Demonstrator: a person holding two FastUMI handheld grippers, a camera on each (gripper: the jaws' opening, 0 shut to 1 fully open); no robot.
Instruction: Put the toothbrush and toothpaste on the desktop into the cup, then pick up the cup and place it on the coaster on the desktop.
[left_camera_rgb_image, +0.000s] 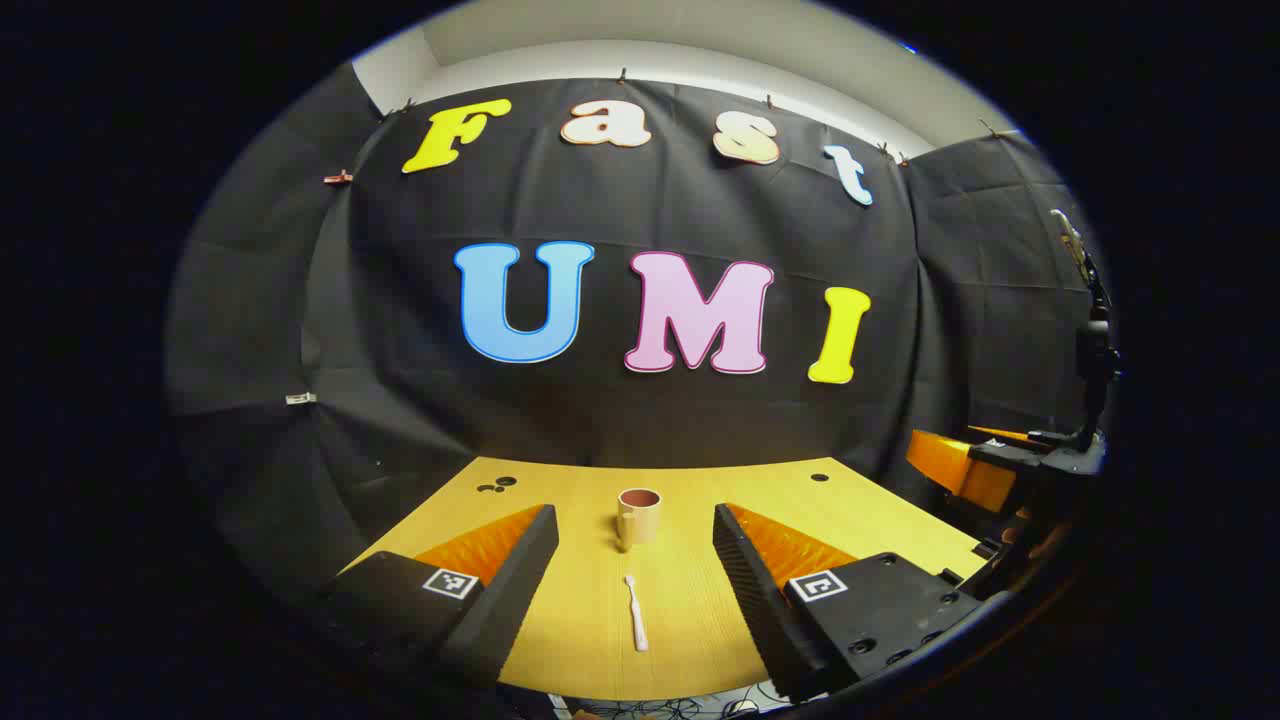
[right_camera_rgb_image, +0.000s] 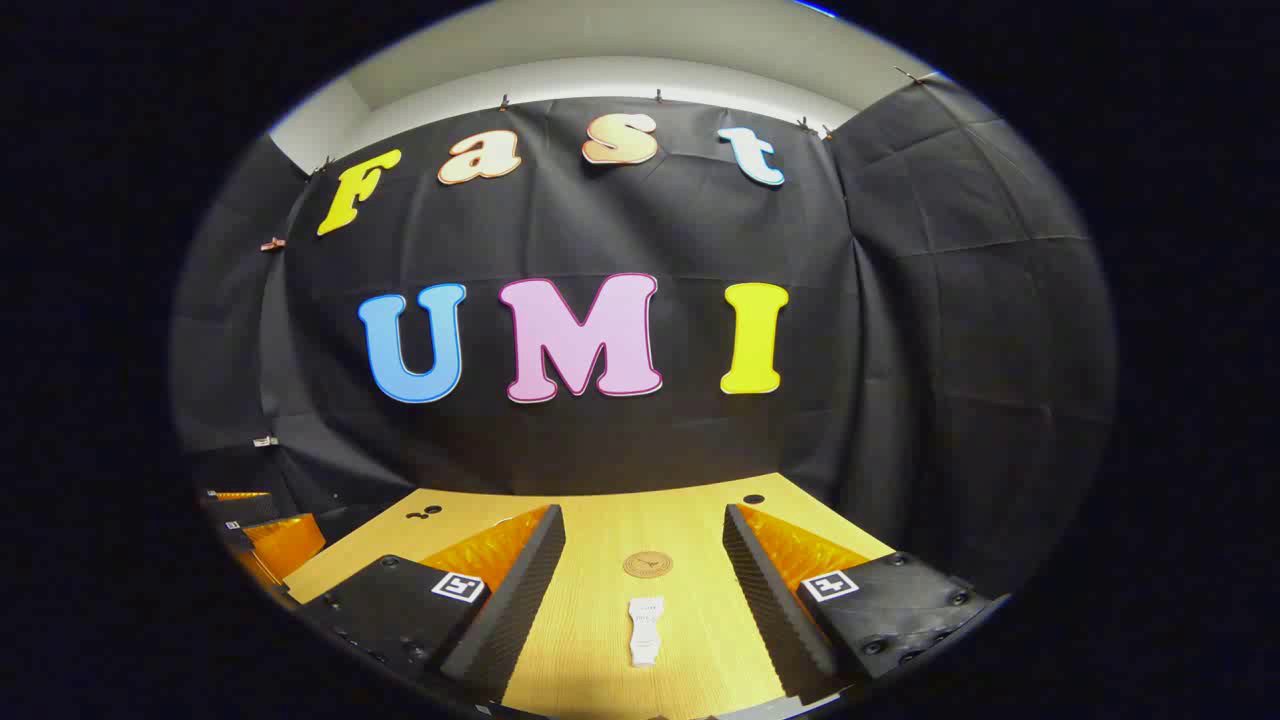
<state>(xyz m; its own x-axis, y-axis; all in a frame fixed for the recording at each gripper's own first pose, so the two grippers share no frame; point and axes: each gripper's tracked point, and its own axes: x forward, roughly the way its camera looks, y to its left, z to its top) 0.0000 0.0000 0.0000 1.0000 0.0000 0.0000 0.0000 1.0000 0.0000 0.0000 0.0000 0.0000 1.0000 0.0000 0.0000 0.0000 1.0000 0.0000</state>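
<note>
Both grippers spread wide, holding nothing: left gripper hangs over the desktop with the toothbrush lying flat between its 2 fingers and the cup upright just beyond; right gripper frames the toothpaste, coaster just past it. Nothing in the cup yet. Risks, my guess: thin flat toothbrush slips out of a shallow pinch, or a low approach knocks the cup over.

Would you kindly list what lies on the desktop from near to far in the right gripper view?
White toothpaste tube → round brown coaster → small dark hole in the yellow wooden desktop.
</note>
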